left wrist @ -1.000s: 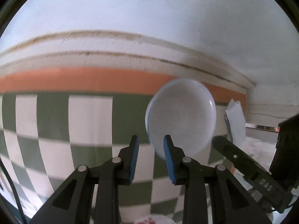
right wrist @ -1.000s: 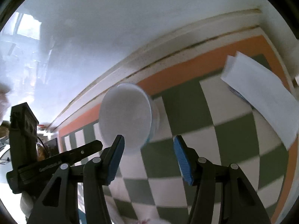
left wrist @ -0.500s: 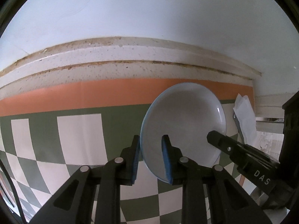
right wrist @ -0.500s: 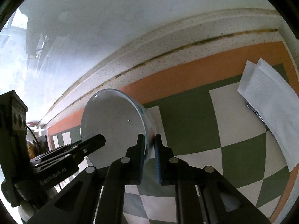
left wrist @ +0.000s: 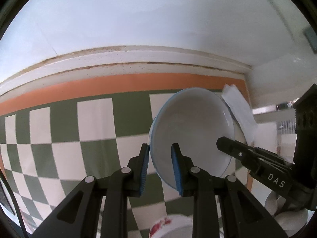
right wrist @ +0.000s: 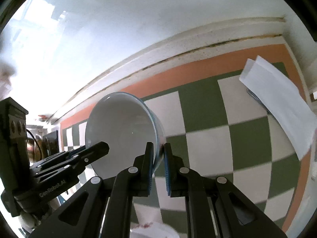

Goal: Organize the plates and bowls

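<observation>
A white bowl with a blue rim (left wrist: 190,130) hangs tilted above the green-and-white checked worktop (left wrist: 79,138), its rim clamped by both the left claw (left wrist: 160,166) and the right claw (right wrist: 158,162).

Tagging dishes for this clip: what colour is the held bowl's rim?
Pale blue rim on a white bowl, clearest in the left wrist view.

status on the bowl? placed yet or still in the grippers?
Done: the bowl is picked up and off the checkered tablecloth. In hand: the left gripper and the right gripper each pinch its rim on opposite sides, and it is tilted on edge. Left: setting it down; a red-patterned dish shows below, but no stack is visible, so the destination is unclear.
</observation>
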